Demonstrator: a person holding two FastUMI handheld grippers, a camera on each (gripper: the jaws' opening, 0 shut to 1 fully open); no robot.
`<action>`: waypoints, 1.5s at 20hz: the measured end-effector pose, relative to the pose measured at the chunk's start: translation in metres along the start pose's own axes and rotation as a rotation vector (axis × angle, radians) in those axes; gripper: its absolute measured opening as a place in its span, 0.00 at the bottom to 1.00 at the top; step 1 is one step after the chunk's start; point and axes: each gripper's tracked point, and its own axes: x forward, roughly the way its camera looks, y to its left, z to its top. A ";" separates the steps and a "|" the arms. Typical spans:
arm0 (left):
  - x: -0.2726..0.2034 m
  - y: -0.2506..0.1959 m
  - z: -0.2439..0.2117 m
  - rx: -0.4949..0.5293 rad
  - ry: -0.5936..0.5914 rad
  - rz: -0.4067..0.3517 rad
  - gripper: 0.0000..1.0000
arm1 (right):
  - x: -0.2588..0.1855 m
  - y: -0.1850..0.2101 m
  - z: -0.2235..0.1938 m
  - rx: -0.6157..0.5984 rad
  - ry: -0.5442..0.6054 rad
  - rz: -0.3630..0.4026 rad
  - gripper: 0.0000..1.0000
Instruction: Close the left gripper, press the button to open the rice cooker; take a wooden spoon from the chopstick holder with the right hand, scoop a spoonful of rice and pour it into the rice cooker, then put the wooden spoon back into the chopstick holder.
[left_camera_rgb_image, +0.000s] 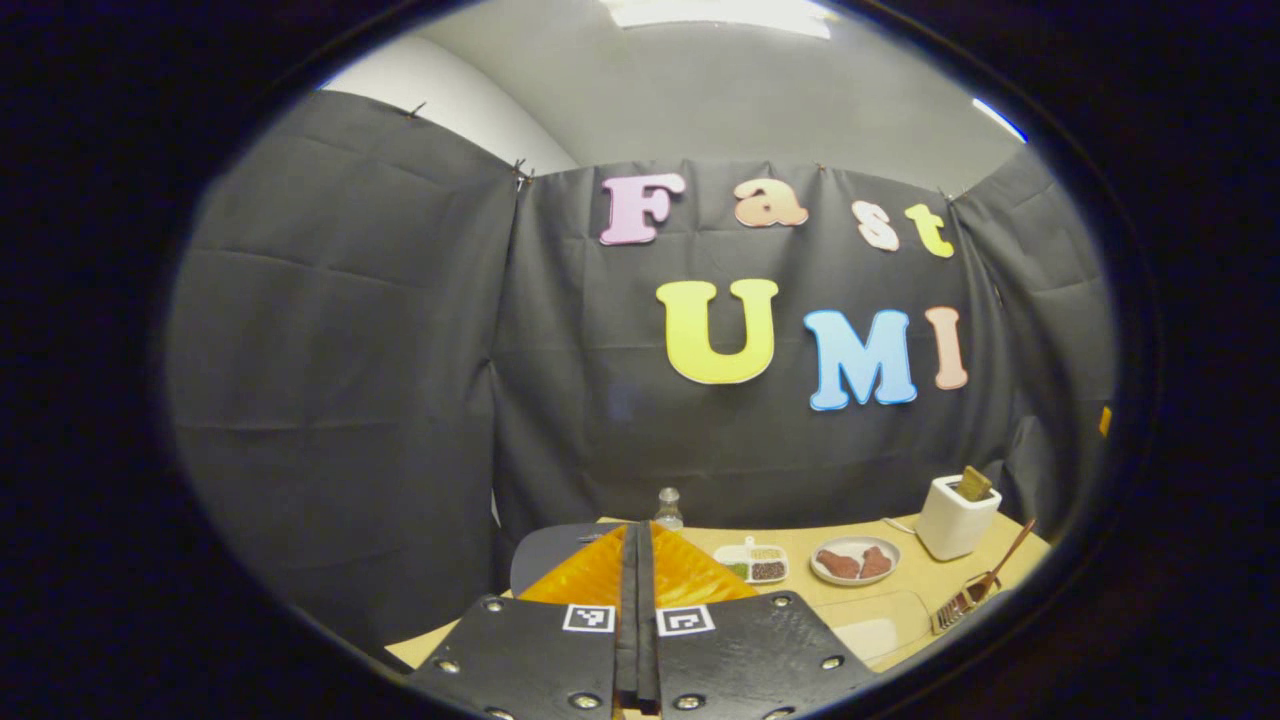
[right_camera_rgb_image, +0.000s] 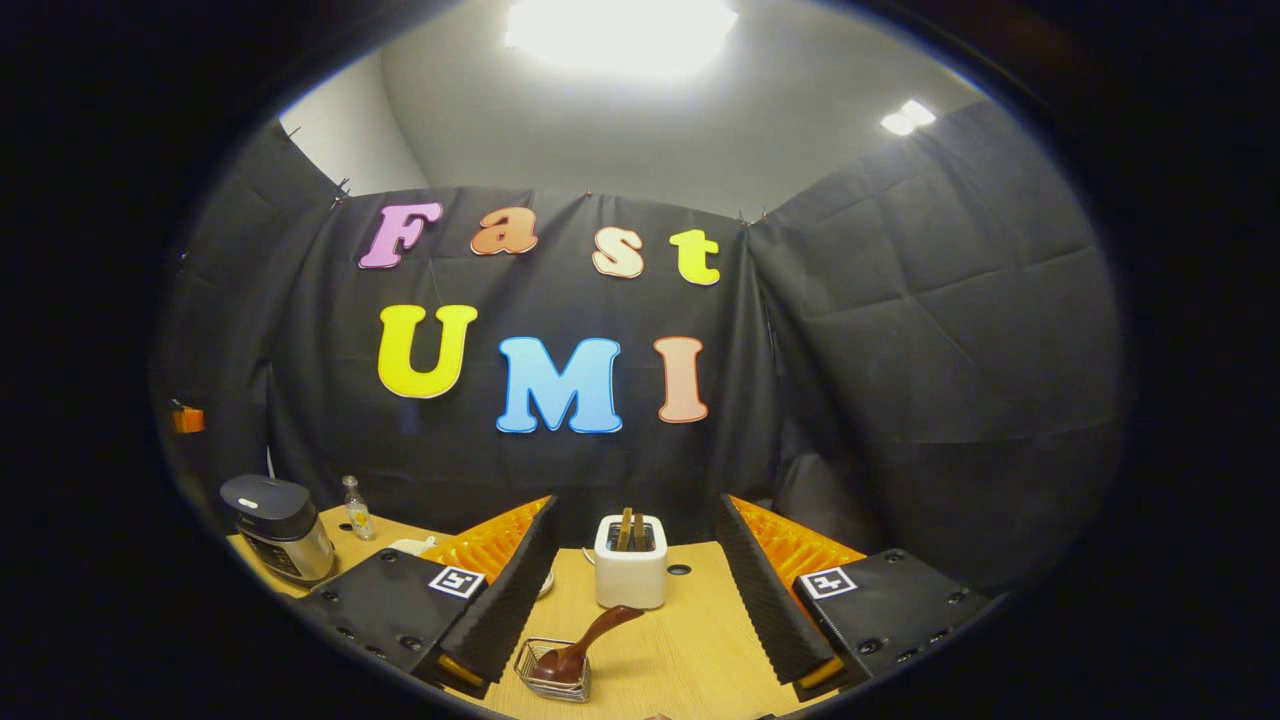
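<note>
In the left gripper view my left gripper (left_camera_rgb_image: 637, 532) is shut, its orange-backed fingers pressed together with nothing between them, just in front of a dark grey rounded lid (left_camera_rgb_image: 548, 553). In the right gripper view the rice cooker (right_camera_rgb_image: 280, 527) stands closed at the far left of the table. My right gripper (right_camera_rgb_image: 637, 505) is open, its fingers either side of the white chopstick holder (right_camera_rgb_image: 630, 578), still short of it. Wooden handles (right_camera_rgb_image: 631, 529) stick up out of the holder. A brown wooden spoon (right_camera_rgb_image: 592, 638) leans in a small wire basket (right_camera_rgb_image: 552, 678) nearer to me.
A small clear bottle (left_camera_rgb_image: 668, 508) stands at the back of the wooden table (right_camera_rgb_image: 690, 650). To the right of my left gripper lie a divided tray of grains (left_camera_rgb_image: 756, 564), a plate with brown pieces (left_camera_rgb_image: 855, 561), a clear flat container (left_camera_rgb_image: 880, 622), the holder (left_camera_rgb_image: 955, 518) and the basket (left_camera_rgb_image: 962, 603).
</note>
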 end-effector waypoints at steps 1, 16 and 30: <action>0.009 0.005 -0.005 -0.001 0.014 -0.004 0.00 | 0.001 0.003 0.002 0.004 0.000 -0.011 0.96; 0.097 0.010 -0.148 -0.011 0.287 -0.082 0.00 | 0.010 0.034 -0.009 -0.080 0.071 -0.088 0.99; 0.096 0.009 -0.165 -0.034 0.251 -0.063 0.02 | 0.015 0.056 -0.007 -0.061 0.061 -0.048 0.99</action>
